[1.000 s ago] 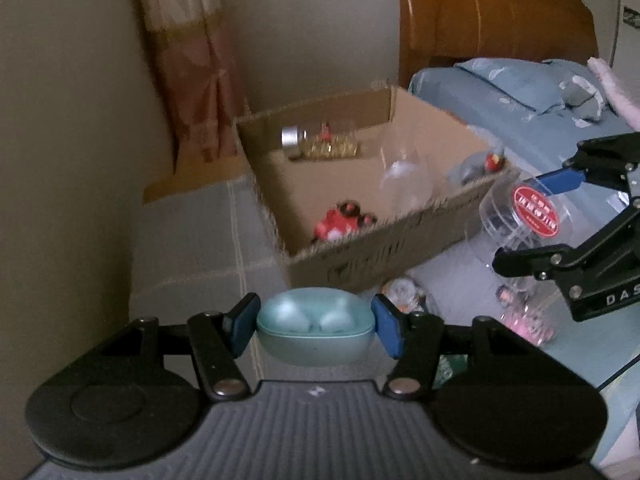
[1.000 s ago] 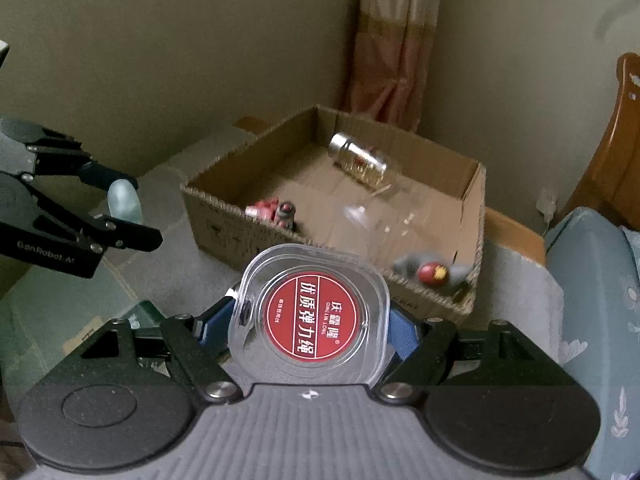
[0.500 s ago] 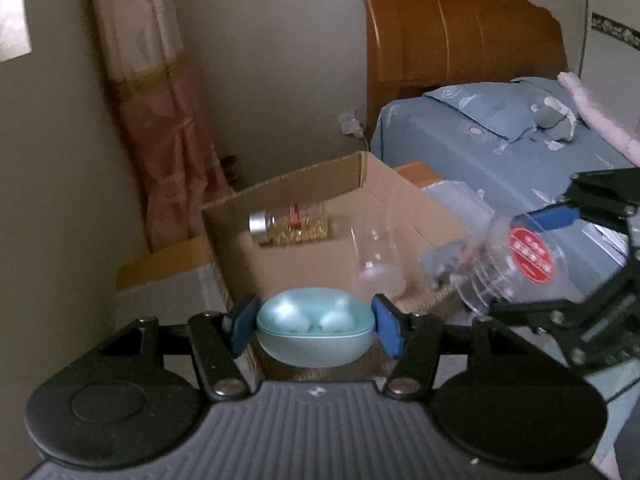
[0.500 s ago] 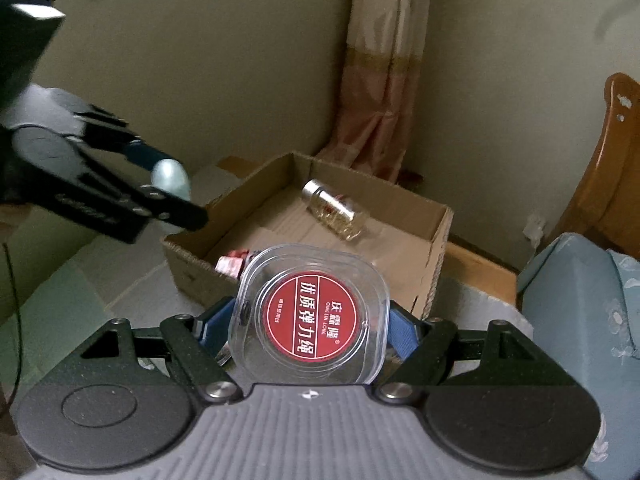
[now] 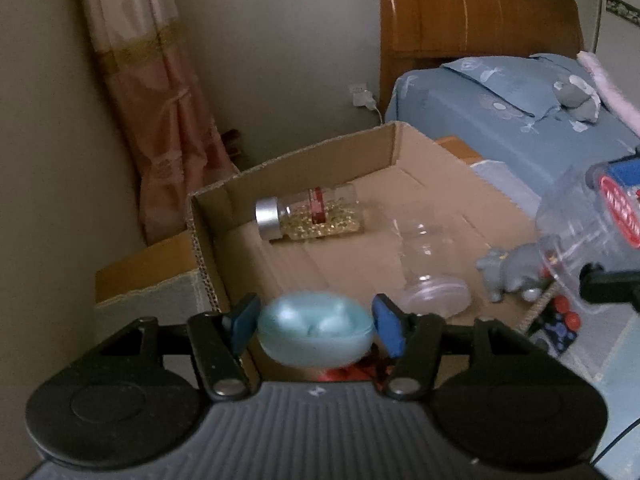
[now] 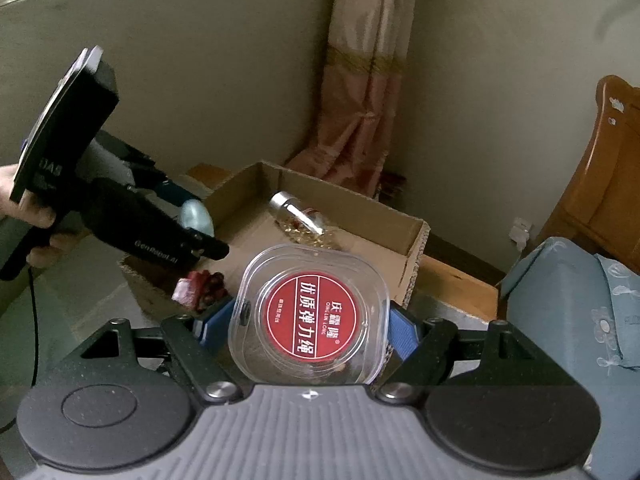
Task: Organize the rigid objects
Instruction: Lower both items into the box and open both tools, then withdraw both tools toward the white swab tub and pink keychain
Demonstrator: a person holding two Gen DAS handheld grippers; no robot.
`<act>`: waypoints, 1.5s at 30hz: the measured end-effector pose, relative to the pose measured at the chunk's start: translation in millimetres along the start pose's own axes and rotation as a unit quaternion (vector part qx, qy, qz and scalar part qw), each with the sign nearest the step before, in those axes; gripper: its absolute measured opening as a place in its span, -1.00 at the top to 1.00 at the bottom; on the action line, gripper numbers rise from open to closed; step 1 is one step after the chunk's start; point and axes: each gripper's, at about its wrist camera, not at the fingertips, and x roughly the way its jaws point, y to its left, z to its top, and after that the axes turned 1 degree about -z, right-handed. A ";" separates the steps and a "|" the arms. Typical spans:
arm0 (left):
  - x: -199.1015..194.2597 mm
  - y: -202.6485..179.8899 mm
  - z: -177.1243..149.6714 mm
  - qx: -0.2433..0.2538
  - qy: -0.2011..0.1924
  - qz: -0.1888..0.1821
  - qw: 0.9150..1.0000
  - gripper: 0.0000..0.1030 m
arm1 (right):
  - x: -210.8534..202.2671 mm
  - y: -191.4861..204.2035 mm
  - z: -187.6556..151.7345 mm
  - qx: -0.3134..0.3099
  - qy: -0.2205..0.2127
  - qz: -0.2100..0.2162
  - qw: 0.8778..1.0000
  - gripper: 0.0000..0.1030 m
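Note:
My left gripper [image 5: 314,322] hangs over the near wall of the open cardboard box [image 5: 304,168]. Its jaws are opening, and the teal oval case [image 5: 316,334] sits blurred between them, a small gap at each blue pad. In the right wrist view the left gripper [image 6: 200,232] and the case [image 6: 196,216] are above the box's left corner [image 6: 248,184]. My right gripper [image 6: 308,324] is shut on a clear plastic container with a red round label [image 6: 316,312], held beside the box; it also shows as the clear container [image 5: 580,224] at the right edge.
Inside the box lie a silver-capped glass bottle of gold beads [image 5: 308,216], a clear jar [image 5: 432,272], a grey toy animal [image 5: 512,268] and a red toy [image 6: 200,288]. A blue bed [image 5: 500,120] and wooden headboard [image 5: 480,12] stand right, a curtain [image 5: 160,120] behind. A hand [image 6: 36,216] holds the left gripper.
My left gripper travelled forward to the box's near wall and its pads came off the teal case. My right gripper rose a little, still holding the clear container.

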 end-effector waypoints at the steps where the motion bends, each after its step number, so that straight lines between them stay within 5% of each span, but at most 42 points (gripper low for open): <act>1: 0.7 0.8 -0.7 0.001 -0.005 0.004 1.000 -0.61 | 2.2 -1.6 1.7 0.001 0.001 -0.001 1.000 -0.60; 4: -1.3 3.2 -3.2 0.005 -0.017 0.025 1.000 -0.73 | 7.1 -6.6 6.5 0.007 0.005 -0.004 1.000 -0.60; 10: -26.5 7.8 -13.6 -0.013 -0.049 0.006 0.999 -0.93 | 21.6 -19.6 20.6 0.019 0.012 -0.008 1.000 -0.60; 27: -78.8 2.8 -61.5 -0.034 -0.102 0.059 0.993 -0.98 | 106.9 -57.5 61.0 0.064 0.057 -0.025 0.996 -0.60; 29: -80.2 4.6 -63.8 -0.039 -0.101 0.058 0.992 -0.98 | 112.6 -58.8 63.1 0.073 0.056 -0.019 0.996 -0.81; 30: -81.0 5.1 -64.4 -0.041 -0.100 0.057 0.992 -0.98 | 113.7 -58.5 63.5 0.075 0.054 -0.018 0.996 -1.00; 45: -100.3 -4.4 -77.6 -0.050 -0.103 0.048 0.992 -0.98 | 66.4 -30.4 47.4 0.053 0.034 -0.022 0.998 -1.00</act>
